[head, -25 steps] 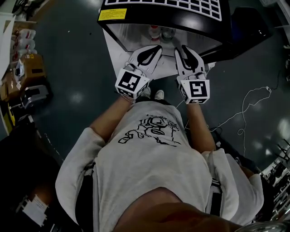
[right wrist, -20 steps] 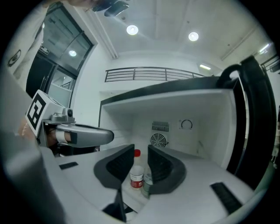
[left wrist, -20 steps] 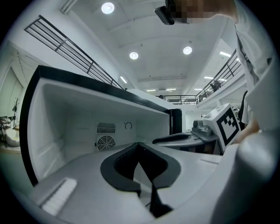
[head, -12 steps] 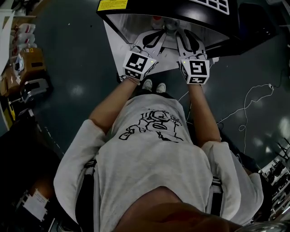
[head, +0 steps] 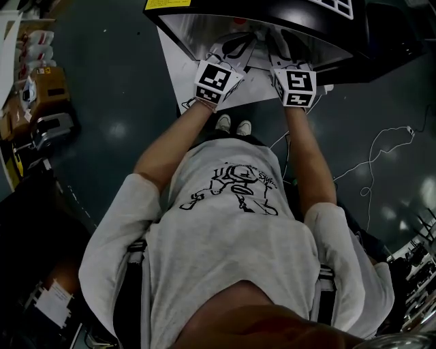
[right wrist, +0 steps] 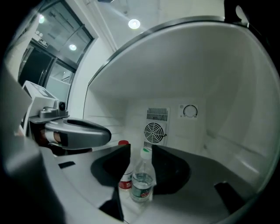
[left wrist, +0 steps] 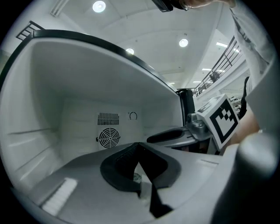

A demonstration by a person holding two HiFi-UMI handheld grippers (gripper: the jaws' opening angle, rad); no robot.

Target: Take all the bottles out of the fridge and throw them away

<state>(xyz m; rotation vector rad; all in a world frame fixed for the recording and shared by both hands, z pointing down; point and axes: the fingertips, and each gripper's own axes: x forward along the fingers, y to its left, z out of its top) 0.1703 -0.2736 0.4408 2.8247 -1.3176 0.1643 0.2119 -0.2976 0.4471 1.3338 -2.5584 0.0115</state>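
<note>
A small fridge stands open in front of me, and both grippers reach inside it. A clear water bottle with a green cap stands on the fridge floor between the jaws of my right gripper. Those jaws have just been opening, and the pads stand apart from the bottle. Just behind it on the left is a red-capped bottle. My left gripper has its jaw tips together; only a sliver of a bottle shows below them. In the head view only the marker cubes show.
The fridge's back wall carries a round fan grille and a dial. The left gripper's body lies close on the right gripper's left. Cardboard boxes and clutter line the floor at left; a white cable trails at right.
Both grippers have moved forward and down into the fridge; their jaws are now hidden under its black top in the head view.
</note>
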